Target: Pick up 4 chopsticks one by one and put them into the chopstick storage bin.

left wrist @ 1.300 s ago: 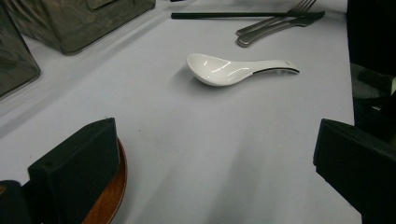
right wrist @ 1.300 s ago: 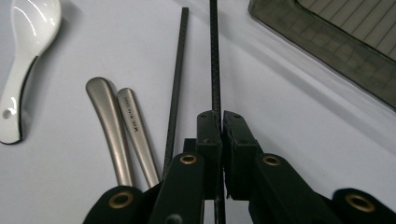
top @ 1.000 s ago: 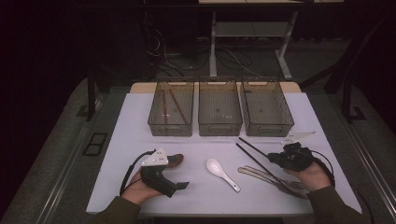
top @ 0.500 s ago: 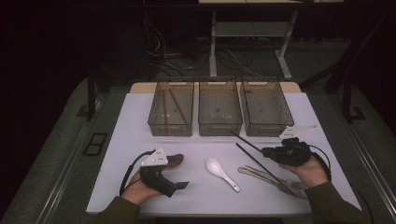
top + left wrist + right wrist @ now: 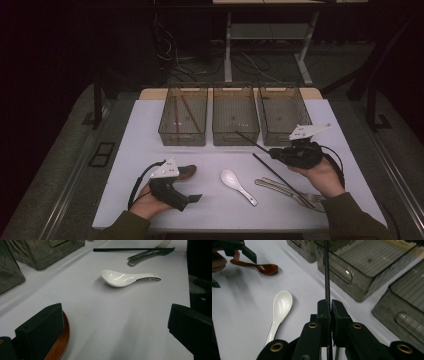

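Observation:
My right gripper (image 5: pixel 273 153) is shut on a thin black chopstick (image 5: pixel 250 141), held off the table with its tip toward the middle bin (image 5: pixel 235 131); in the right gripper view the chopstick (image 5: pixel 327 270) runs straight up from the closed jaws (image 5: pixel 330 308). A second black chopstick (image 5: pixel 280 175) lies on the white table below it. My left gripper (image 5: pixel 192 186) rests open at the front left, one jaw over a brown wooden spoon (image 5: pixel 188 171), nothing between its jaws (image 5: pixel 115 340). A white ceramic spoon (image 5: pixel 239 186) lies between the two hands.
Three clear bins stand in a row at the back; the left bin (image 5: pixel 167 131) holds brown chopsticks, the right bin (image 5: pixel 283 135) looks bare. A metal fork and knife (image 5: pixel 287 189) lie by the right hand. The white mat (image 5: pixel 130 150) ends near the front edge.
The right gripper has risen and moved toward the bins with one black chopstick in its jaws. The left gripper and both spoons have stayed put.

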Tool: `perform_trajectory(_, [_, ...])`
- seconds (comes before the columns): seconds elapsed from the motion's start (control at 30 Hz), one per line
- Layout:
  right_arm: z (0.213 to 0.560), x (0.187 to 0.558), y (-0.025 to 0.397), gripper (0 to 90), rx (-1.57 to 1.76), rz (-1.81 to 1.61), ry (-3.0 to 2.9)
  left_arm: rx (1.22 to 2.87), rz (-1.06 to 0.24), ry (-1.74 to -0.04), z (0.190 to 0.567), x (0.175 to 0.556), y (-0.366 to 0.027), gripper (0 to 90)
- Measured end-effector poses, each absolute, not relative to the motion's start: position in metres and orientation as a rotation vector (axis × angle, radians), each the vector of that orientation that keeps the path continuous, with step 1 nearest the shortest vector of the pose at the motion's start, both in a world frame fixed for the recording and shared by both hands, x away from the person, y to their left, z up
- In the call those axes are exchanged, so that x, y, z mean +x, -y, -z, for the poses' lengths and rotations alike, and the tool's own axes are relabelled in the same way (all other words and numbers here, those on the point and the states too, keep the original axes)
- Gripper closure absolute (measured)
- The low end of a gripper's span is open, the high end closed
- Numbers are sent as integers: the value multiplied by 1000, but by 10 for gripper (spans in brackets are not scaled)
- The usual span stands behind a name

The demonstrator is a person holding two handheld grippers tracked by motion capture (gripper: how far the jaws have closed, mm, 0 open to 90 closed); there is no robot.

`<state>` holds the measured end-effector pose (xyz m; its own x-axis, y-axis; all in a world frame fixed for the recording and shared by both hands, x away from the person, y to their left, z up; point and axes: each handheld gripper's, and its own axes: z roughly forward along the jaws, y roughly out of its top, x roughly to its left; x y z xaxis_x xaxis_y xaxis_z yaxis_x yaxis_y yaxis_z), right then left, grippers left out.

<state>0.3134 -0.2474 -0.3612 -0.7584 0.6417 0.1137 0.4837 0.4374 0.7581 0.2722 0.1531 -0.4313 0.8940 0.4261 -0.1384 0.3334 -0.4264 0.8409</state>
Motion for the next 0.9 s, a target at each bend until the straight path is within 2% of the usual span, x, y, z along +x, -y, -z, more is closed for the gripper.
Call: perform_trajectory(0.9, [349,358,187,855,992,-1268,-2469,2041,-120,-551,431,274,-154,0])
